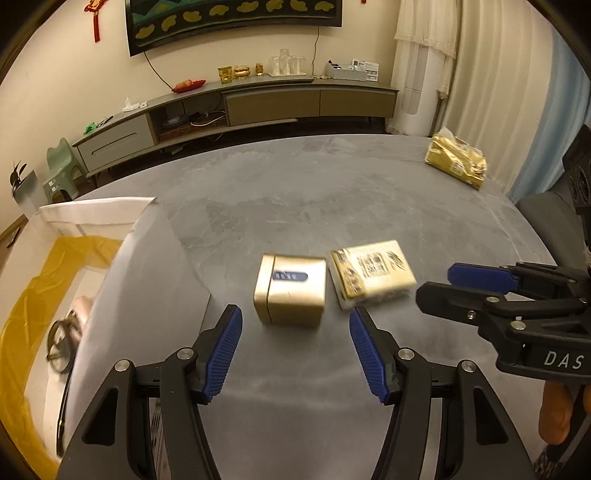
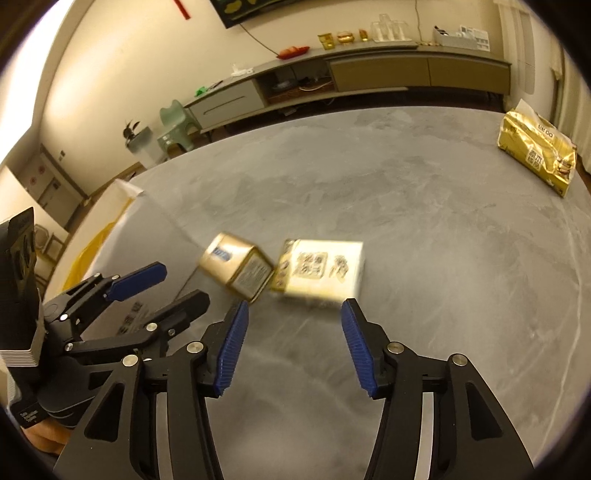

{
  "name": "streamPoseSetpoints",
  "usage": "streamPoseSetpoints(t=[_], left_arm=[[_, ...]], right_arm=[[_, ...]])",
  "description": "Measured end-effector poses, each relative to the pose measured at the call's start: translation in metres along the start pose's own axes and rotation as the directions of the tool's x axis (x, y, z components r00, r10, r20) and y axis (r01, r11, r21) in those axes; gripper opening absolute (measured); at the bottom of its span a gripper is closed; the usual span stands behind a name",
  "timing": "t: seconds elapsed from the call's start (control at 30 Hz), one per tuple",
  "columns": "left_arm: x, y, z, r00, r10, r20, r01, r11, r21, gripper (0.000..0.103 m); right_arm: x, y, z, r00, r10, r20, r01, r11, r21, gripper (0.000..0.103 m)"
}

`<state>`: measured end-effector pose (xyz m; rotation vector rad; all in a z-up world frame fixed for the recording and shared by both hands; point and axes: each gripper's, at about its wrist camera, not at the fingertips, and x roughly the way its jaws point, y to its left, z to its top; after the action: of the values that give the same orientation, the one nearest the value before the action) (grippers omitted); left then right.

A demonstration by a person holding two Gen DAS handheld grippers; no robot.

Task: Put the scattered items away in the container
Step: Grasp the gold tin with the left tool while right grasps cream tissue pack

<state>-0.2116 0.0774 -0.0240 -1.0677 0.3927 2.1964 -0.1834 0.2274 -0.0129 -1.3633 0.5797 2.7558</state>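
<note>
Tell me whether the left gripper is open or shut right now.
Open. The left gripper has its blue pads spread wide with bare table between them, lined up just short of the gold tin and touching nothing.

— Where are we working?
— We're standing in a home living room: a wall-mounted television (image 1: 232,18) is hanging above a long low media cabinet (image 1: 258,103), with curtains (image 1: 498,74) and a grey table (image 1: 314,192).

Gold tin (image 1: 290,293) with a blue label; cream packet (image 1: 373,272) printed black and gold; shiny gold bag (image 1: 456,160); mottled grey table (image 1: 314,192); yellow-lined white box (image 1: 55,258).
</note>
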Motion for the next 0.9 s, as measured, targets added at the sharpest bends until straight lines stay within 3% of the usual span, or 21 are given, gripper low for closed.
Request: streamPoseSetpoints(t=[0.2,0.37,0.57,0.63,0.8,0.9], left_arm=[[0.026,0.007,0.009,1.000,-0.031,0.003,0.031,1.000,-0.002,0.062],[0.038,0.011,0.011,0.998,-0.059,0.006,0.059,0.998,0.003,0.065],[0.058,0.011,0.005,0.999,-0.042,-0.031,0.042,0.999,0.022,0.063],[0.062,0.010,0.002,0.997,-0.055,-0.045,0.056,0.998,0.018,0.052],[0.060,0.007,-0.003,0.998,-0.052,-0.035,0.053,0.999,0.014,0.052],[0.056,0.010,-0.005,0.998,-0.052,-0.036,0.052,0.999,-0.008,0.052]], right_arm=[[0.020,-0.009,0.018,1.000,-0.024,0.006,0.024,1.000,0.009,0.059],[0.039,0.002,0.030,0.999,-0.040,0.010,0.041,0.997,-0.067,0.060],[0.064,0.013,0.025,0.994,-0.102,-0.027,0.095,0.976,-0.195,0.061],[0.061,0.012,0.022,0.991,-0.121,-0.053,0.108,0.972,-0.208,0.061],[0.058,0.002,0.010,0.977,-0.120,-0.177,0.089,0.981,-0.172,0.060],[0.053,0.004,0.000,0.974,-0.145,-0.173,0.103,0.968,-0.229,0.061]])
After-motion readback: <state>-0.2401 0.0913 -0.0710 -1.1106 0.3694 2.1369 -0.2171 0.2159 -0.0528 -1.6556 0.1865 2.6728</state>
